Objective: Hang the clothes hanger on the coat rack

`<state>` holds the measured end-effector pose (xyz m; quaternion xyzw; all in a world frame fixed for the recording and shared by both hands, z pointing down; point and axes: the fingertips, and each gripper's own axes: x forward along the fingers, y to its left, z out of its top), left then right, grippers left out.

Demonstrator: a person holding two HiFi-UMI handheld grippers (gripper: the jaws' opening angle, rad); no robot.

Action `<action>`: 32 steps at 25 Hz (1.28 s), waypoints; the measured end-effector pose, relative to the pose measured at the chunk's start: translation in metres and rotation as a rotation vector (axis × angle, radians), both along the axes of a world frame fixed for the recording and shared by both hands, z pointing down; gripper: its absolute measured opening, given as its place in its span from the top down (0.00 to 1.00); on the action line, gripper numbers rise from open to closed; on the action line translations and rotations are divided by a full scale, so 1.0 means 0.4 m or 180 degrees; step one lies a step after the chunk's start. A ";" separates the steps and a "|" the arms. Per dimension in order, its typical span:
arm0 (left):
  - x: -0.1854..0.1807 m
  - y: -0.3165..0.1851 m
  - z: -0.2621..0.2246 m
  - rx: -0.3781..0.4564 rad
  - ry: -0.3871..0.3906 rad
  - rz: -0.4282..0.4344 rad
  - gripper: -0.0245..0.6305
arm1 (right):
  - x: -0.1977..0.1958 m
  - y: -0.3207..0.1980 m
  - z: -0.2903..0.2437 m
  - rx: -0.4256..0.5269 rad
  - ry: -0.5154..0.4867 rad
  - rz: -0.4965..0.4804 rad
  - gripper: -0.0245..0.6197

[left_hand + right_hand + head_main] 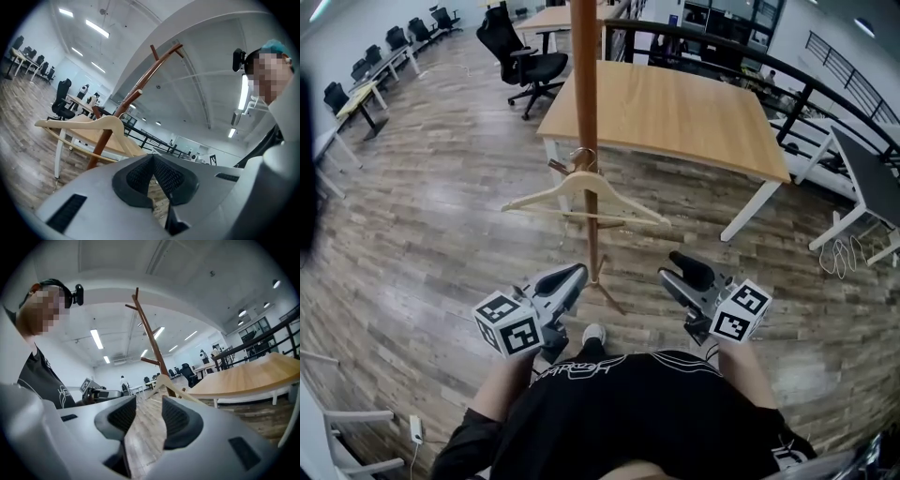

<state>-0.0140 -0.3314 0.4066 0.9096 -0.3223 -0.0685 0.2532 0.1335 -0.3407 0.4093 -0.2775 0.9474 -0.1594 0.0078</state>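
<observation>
**Location.** The hanger [581,194] hangs by its hook [581,157] from a short peg [557,167] on the coat rack [585,84], close against the pole. It sits level, with both arms clear of the floor [431,216]. Neither claw touches it. On this evidence the hanging appears done.

**Claws.** The left claw [577,273] has its pad tips pressed together and carries nothing. The right claw [676,276] stands spread, with only floorboards showing in the gap between its pads. Both sit low and near the person, well short of the hanger.

**Handling (a judgement, not tested).** The hanger should be light and stiff, with no give. Its finish looks smooth, so ribbed pads may slide along a sloping arm. The best hold is on one arm just beside the neck, or across the straight lower bar. The hook looks thin and may turn in its socket, so it is a poor place to grip.

**Materials and shapes.**
- Hanger: pale wood, two curved arms, a thin crossbar, a wire hook.
- Coat rack: round reddish-brown wooden pole with angled pegs.
- Floor: mixed grey-brown planks.
</observation>
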 end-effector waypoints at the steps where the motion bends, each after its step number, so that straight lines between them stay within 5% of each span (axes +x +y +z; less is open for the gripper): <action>1: 0.010 0.019 -0.006 0.0022 0.0002 -0.0003 0.95 | 0.000 0.024 -0.003 0.0030 0.0032 -0.0009 0.71; 4: 0.035 0.082 -0.025 0.0089 0.0015 -0.0020 0.95 | -0.019 0.112 -0.020 0.0075 -0.0025 -0.0165 0.85; 12: 0.074 0.244 -0.024 0.0108 -0.0031 -0.0032 0.95 | -0.067 0.331 -0.050 0.0326 -0.0086 -0.0662 0.90; 16: 0.095 0.276 -0.035 0.0137 -0.0075 0.0057 0.95 | -0.049 0.366 -0.075 0.0054 -0.0602 -0.0806 0.90; 24: 0.073 0.340 -0.072 0.0275 -0.0075 0.0193 0.95 | -0.078 0.413 -0.029 -0.0157 -0.0377 -0.0489 0.90; 32: -0.075 0.504 -0.110 0.0360 -0.0051 0.0290 0.95 | -0.238 0.569 -0.081 -0.0098 -0.0513 -0.0425 0.90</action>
